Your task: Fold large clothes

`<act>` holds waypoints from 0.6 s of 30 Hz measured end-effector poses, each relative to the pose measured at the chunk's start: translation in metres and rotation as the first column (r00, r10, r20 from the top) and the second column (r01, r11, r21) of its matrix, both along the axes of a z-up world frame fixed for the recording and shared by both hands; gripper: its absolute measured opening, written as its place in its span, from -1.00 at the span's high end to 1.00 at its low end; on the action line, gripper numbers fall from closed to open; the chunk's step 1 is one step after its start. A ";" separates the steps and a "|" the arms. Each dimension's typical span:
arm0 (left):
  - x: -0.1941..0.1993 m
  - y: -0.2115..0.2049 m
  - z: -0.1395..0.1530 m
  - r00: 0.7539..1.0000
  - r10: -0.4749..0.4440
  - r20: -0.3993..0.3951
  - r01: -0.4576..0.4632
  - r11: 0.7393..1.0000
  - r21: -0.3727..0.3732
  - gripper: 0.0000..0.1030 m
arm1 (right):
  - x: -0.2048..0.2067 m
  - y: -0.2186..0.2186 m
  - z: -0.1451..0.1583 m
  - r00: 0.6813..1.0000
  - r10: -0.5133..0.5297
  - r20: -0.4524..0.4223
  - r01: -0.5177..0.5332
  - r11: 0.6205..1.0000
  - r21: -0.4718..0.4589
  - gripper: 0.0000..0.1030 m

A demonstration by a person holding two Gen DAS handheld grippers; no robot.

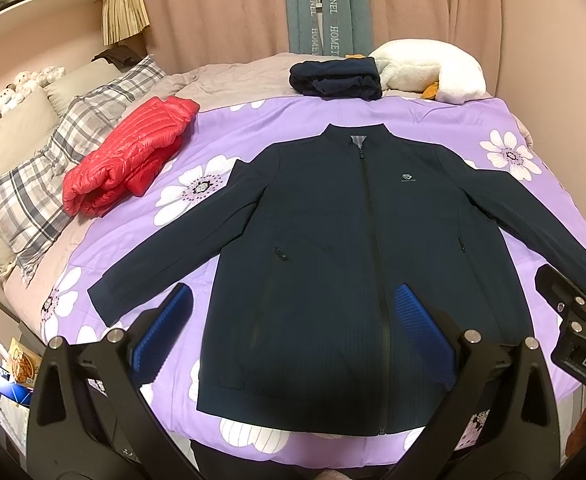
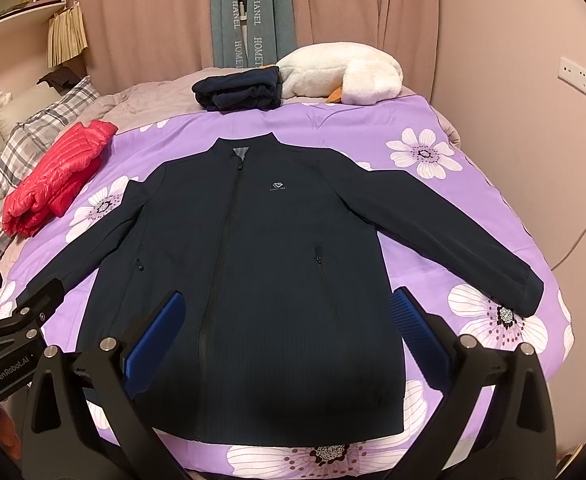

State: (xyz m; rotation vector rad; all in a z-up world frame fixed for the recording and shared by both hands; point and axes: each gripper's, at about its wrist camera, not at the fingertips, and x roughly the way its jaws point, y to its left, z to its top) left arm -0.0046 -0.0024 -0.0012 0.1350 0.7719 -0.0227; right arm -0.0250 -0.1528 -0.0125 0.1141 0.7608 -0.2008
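1. Hovering over the near hem of the jacket, the left gripper (image 1: 291,330) has its blue-padded fingers (image 1: 164,330) spread wide and holds nothing.
2. Beside it, the right gripper (image 2: 293,332) hangs with its fingers (image 2: 417,330) equally wide apart, also empty.
3. Under both lies the navy jacket (image 2: 269,276), zipped, front up, flat on the purple flowered bedspread (image 2: 433,120), sleeves stretched out to either side.
4. Left of the jacket, near the plaid pillow (image 1: 41,192), sits a folded red puffer jacket (image 1: 129,152).
5. Beyond the collar rests a folded dark garment (image 1: 335,76), just beside a white plush duck (image 2: 345,74).
6. Pink curtains (image 1: 213,8) close off the far side.
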 end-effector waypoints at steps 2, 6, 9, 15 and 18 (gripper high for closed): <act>0.000 0.000 0.000 1.000 0.000 0.001 0.000 1.000 -0.001 -0.96 | 0.000 0.000 0.001 1.000 0.001 0.000 -0.001 1.000 0.001 -0.97; 0.001 -0.001 -0.001 1.000 0.000 -0.002 0.000 1.000 -0.004 -0.96 | 0.000 0.000 0.001 1.000 0.003 0.001 -0.003 1.000 -0.001 -0.97; 0.001 -0.001 -0.001 1.000 0.002 -0.001 -0.003 1.000 -0.009 -0.96 | 0.001 0.000 0.001 1.000 0.002 0.000 -0.002 1.000 -0.001 -0.97; 0.005 0.005 -0.005 1.000 -0.013 -0.015 0.012 0.998 -0.061 -0.96 | 0.004 0.000 -0.004 1.000 0.019 -0.001 -0.019 1.000 0.015 -0.97; 0.010 0.022 -0.014 0.995 -0.093 -0.017 0.086 0.965 -0.248 -0.96 | 0.002 -0.003 -0.007 0.994 0.087 0.069 -0.091 0.994 0.066 -0.97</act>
